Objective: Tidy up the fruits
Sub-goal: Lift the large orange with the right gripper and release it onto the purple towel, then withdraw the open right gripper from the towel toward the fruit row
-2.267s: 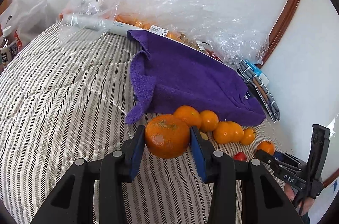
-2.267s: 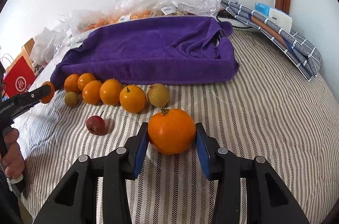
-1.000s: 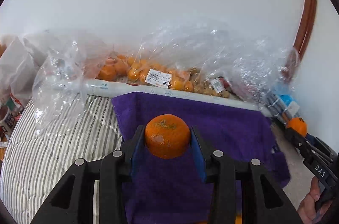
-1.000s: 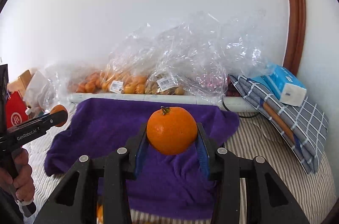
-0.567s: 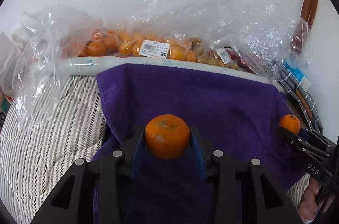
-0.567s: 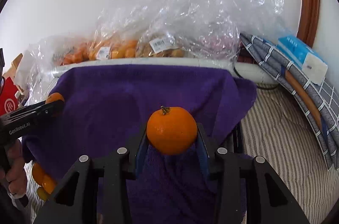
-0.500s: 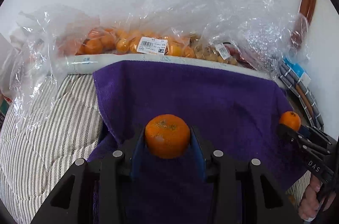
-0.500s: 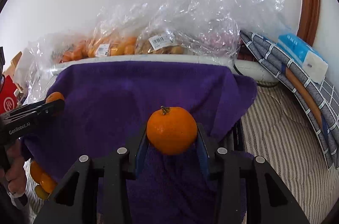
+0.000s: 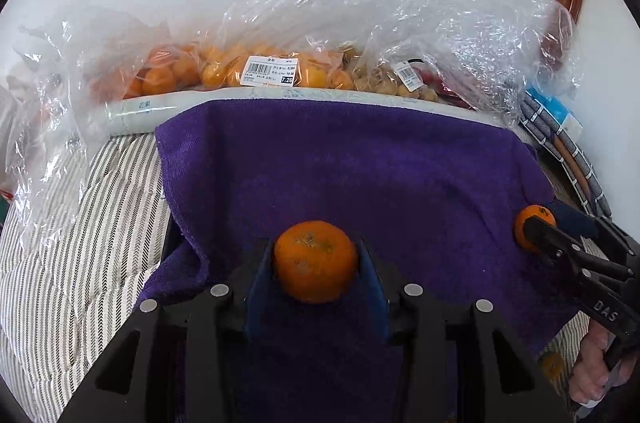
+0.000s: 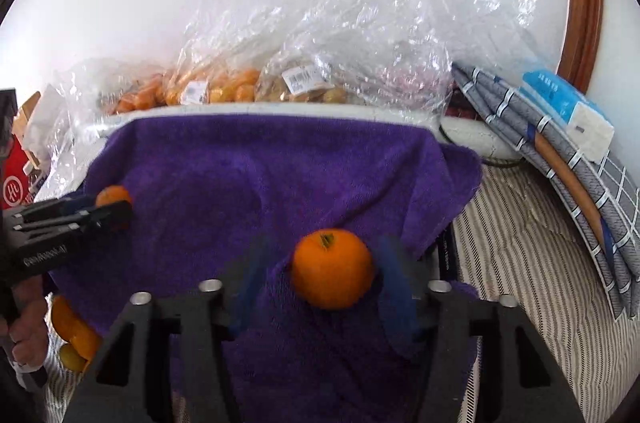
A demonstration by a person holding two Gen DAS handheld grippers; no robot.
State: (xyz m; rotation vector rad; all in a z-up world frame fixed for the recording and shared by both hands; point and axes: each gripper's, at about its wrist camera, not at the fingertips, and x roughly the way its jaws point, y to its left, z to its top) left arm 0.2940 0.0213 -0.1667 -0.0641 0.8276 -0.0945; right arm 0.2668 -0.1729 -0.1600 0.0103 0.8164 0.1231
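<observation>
My left gripper [image 9: 316, 263] is shut on an orange [image 9: 315, 261] and holds it over the purple towel [image 9: 360, 163]. In the right wrist view my right gripper [image 10: 326, 273] has its blue pads apart, and its orange [image 10: 332, 267] with a green stem sits between them, blurred, over the towel [image 10: 260, 183]. A gap shows on both sides of this orange. The right gripper's orange also shows in the left wrist view [image 9: 530, 223]. The left gripper's orange shows in the right wrist view [image 10: 113, 196].
Clear plastic bags of oranges [image 9: 240, 71] and brown fruit [image 10: 312, 91] lie behind the towel against the white wall. Several loose oranges [image 10: 74, 331] lie on the striped bedding [image 9: 60, 243]. A checked cloth and a blue tissue pack [image 10: 568, 107] are at the right.
Both grippers have come down closer over the towel. The right gripper's jaws have opened and its orange is loose between them. The left gripper still grips its orange.
</observation>
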